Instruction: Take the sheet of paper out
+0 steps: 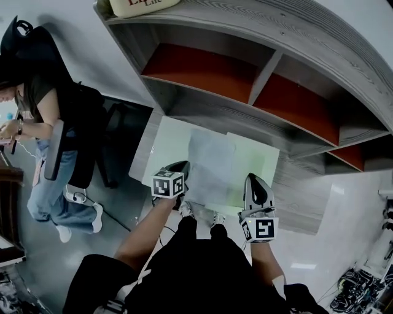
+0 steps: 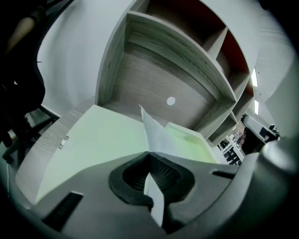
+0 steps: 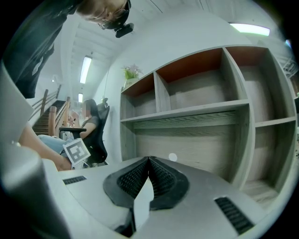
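Observation:
A white sheet of paper (image 1: 210,165) lies over the middle of a pale green folder (image 1: 164,146) on the desk. My left gripper (image 1: 182,164) is at the sheet's near left corner. In the left gripper view the gripper (image 2: 149,154) is shut on the paper (image 2: 156,135), which rises from the pads and bends over the green folder (image 2: 103,140). My right gripper (image 1: 252,178) hovers over the folder's near right part, pointing almost level at the shelf. Its jaws (image 3: 149,158) are shut on a thin pale sheet edge (image 3: 142,200); paper or folder flap, I cannot tell.
A grey wooden shelf unit (image 1: 245,116) with red-backed compartments stands at the back of the desk (image 1: 295,196). A cream-coloured object (image 1: 138,5) rests on top of it. At the left, a person (image 1: 43,116) sits by a black chair (image 1: 80,135).

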`<state>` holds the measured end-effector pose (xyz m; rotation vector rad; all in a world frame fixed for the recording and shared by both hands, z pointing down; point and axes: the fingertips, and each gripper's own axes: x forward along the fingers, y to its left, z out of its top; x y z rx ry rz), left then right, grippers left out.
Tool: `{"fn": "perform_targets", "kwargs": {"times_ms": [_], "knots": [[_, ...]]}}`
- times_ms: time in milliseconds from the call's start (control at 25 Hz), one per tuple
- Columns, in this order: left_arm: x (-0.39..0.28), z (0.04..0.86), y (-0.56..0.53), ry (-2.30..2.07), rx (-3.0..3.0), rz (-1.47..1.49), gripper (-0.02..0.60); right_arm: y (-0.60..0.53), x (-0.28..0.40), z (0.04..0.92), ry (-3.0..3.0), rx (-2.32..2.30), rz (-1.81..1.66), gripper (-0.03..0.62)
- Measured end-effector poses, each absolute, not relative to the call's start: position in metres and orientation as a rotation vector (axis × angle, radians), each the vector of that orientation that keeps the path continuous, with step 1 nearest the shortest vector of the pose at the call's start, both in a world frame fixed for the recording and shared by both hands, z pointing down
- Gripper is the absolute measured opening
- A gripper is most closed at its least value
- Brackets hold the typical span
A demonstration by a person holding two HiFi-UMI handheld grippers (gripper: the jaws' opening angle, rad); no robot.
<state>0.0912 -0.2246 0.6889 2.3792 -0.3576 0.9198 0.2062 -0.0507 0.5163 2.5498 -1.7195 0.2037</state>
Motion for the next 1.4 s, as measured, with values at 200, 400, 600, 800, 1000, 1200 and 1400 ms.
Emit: {"fn": "perform_targets", "kwargs": {"times_ms": [200, 400, 600, 800, 1000, 1200, 1400], "knots": [[0.077, 0.661, -0.23, -0.419, 2.439, 0.842, 0.008, -0.058, 0.206, 0.51, -1.742, 2.509, 0.162, 0.023], [0.061, 0.635, -0.233, -0.473, 2.464, 0.739, 0.008, -0.072, 0.19, 0.504, -1.792, 2.478, 0.118, 0.021], [0.049, 0.613, -0.234, -0.52, 2.554, 0.692, 0.008, -0.091, 0.173, 0.489, -1.861, 2.448, 0.054, 0.021], [0.04, 0.591, -0.231, -0.539, 2.597, 0.637, 0.008, -0.091, 0.15, 0.482, -1.922, 2.41, 0.056, 0.023], [0.03, 0.563, -0.227, -0.568, 2.638, 0.554, 0.008, -0.091, 0.132, 0.48, -1.977, 2.364, 0.061, 0.021], [0.016, 0.532, -0.235, -0.621, 2.656, 0.465, 0.008, -0.109, 0.121, 0.458, -2.044, 2.343, -0.017, 0.021], [0.005, 0.506, -0.241, -0.667, 2.69, 0.398, 0.008, -0.128, 0.106, 0.441, -2.154, 2.28, -0.049, 0.021]]}}
